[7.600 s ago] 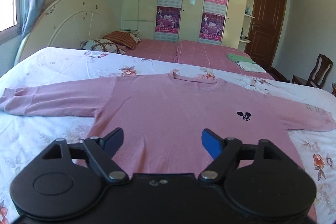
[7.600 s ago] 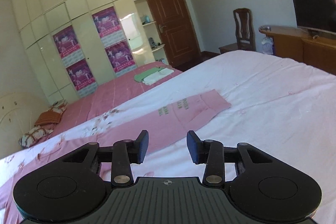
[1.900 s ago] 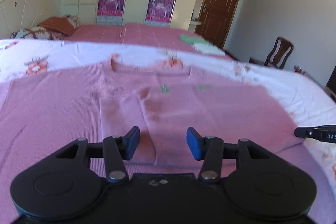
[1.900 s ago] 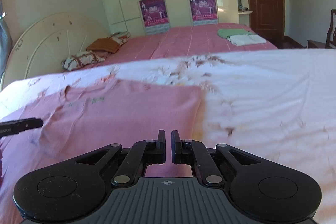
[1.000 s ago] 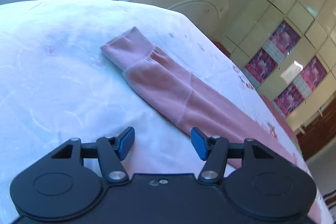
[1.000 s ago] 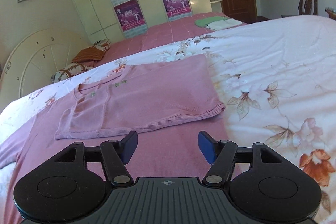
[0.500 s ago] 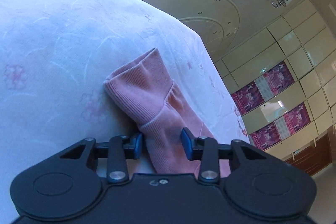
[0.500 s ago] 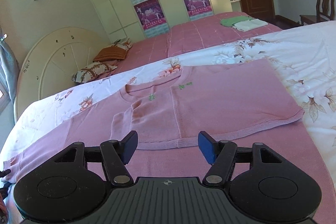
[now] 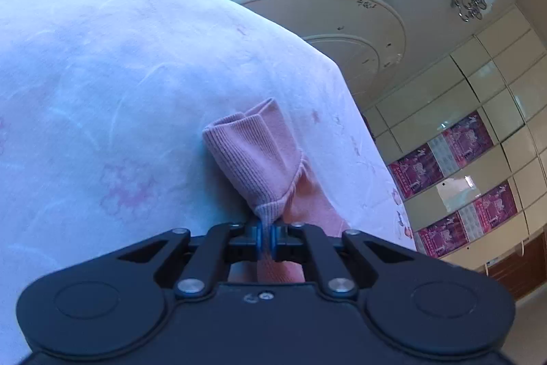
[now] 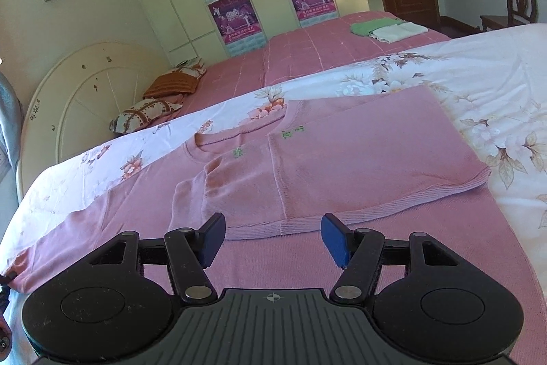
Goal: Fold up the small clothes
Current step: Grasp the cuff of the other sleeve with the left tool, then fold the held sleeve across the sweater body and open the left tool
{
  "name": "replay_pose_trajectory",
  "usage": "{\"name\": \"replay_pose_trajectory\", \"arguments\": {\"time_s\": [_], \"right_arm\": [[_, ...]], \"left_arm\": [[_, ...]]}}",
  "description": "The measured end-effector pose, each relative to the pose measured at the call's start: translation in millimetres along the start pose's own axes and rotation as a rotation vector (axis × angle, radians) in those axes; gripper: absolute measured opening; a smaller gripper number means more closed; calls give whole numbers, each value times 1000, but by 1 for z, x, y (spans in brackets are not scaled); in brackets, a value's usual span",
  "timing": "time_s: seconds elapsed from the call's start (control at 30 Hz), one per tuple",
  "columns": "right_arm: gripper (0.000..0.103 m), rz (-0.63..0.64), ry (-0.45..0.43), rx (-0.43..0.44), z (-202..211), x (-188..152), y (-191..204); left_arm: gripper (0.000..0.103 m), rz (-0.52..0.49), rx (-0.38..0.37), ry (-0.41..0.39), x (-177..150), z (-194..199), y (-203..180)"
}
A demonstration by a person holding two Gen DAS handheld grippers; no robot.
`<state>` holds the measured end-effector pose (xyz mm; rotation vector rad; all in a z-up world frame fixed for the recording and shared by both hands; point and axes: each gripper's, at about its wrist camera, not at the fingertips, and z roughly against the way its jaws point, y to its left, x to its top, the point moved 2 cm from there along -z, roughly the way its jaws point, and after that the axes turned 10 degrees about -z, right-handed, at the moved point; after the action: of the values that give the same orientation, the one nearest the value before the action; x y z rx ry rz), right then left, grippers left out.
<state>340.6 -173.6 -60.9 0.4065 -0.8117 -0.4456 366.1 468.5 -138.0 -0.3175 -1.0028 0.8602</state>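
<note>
The left gripper (image 9: 266, 236) has its jaws clamped on the sweater's cuff (image 9: 254, 159) at the bed's (image 9: 102, 91) nine-o'clock edge, probably to fold that sleeve inward. The right gripper (image 10: 272, 240) hangs half-open and empty over the pink sweater (image 10: 342, 166), whose hem hides beneath it.

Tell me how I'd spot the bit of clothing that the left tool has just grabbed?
Start at the big bed with the white flowered quilt. A pink sweater lies spread across it, one sleeve already folded over the chest. Follow the other, outstretched sleeve to its end: the ribbed cuff, pinched between the left gripper and its blue fingers, is the only part lifted off the quilt.
</note>
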Motion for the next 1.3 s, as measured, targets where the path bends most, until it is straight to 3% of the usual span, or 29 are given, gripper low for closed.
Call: {"name": "replay_pose_trajectory", "arguments": {"time_s": [0.07,0.13,0.3,0.5,0.67,0.77,0.9,0.93,1.03,1.17,1.3], "right_arm": [[62,-18,-3,-10,3,1,-11],[62,-32,-7,-25,5,3,-23],[63,-71,-24,-47,12,11,-54],[63,-98,-36,-26,16,21,-73],[63,-93,-32,-3,21,28,-83],[63,-98,-20,10,24,33,-90],[63,-93,-4,20,26,38,-95],[63,-93,2,25,26,38,-96],[63,-102,28,63,23,38,-92],[63,-94,55,133,9,37,-70],[63,-125,127,218,-22,29,-45]], "left_arm": [[4,-45,14,-26,-1,6,-11],[4,-153,-26,-48,-4,17,-40],[4,-511,-146,-45,-47,34,-160],[4,-847,-251,62,-160,29,-288],[4,-1045,-306,158,-262,26,-349],[4,-1119,-314,201,-310,26,-360],[7,-1221,-310,203,-346,26,-370],[21,-1252,-321,230,-355,24,-374],[45,-1295,-370,270,-371,26,-376],[52,-1262,-367,170,-339,62,-346],[51,-1222,-214,86,-281,90,-287]]}}
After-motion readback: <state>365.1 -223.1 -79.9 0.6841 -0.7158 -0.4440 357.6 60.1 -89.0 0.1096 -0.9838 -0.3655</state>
